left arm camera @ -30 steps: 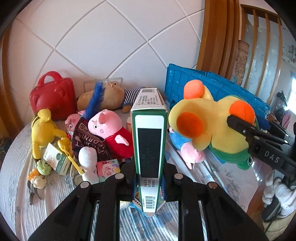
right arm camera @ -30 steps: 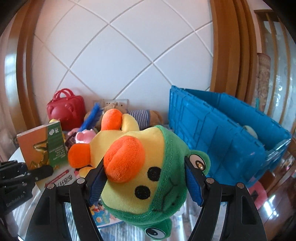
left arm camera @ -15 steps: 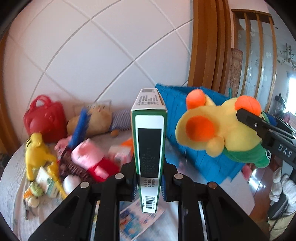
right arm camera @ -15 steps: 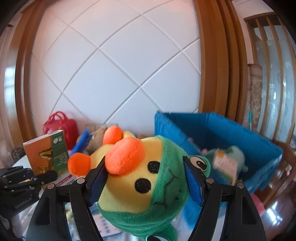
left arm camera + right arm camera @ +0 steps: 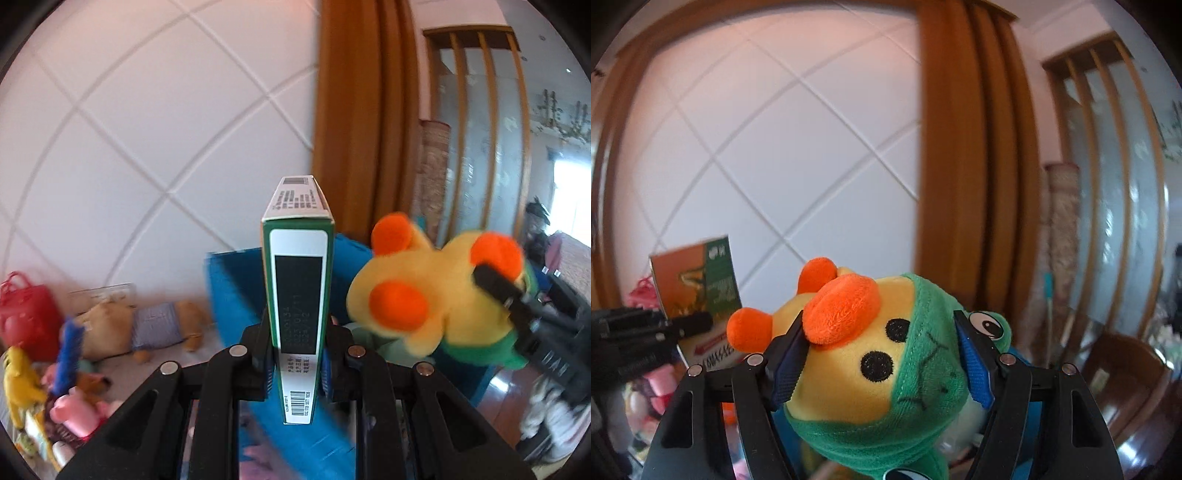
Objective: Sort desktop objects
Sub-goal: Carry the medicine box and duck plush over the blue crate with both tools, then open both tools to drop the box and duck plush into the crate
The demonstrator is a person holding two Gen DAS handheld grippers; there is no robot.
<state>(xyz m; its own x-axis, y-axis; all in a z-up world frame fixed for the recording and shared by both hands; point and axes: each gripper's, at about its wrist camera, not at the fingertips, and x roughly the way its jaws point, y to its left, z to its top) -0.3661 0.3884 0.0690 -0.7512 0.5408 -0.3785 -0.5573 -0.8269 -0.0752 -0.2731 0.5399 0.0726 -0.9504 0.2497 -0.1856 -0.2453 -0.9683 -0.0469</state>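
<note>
My left gripper point(image 5: 295, 360) is shut on a tall green and white carton point(image 5: 298, 288), held upright in the air above the blue crate point(image 5: 236, 284). The carton also shows in the right wrist view point(image 5: 698, 280), with the left gripper point(image 5: 683, 325) at the far left. My right gripper point(image 5: 879, 354) is shut on a yellow duck plush with an orange beak and green frog hood point(image 5: 871, 362). In the left wrist view the plush point(image 5: 424, 295) hangs to the right of the carton, clamped by the right gripper point(image 5: 498, 291).
Several plush toys lie on the table at lower left: a brown bear point(image 5: 110, 325), a pink pig point(image 5: 74, 413), a yellow figure point(image 5: 20, 380). A red bag point(image 5: 26, 317) stands by the white tiled wall. A wooden door frame point(image 5: 354, 110) rises behind the crate.
Both grippers have risen and moved right, carrying the carton and the duck plush toward and above the blue crate. The toy pile has dropped to the lower left of the view.
</note>
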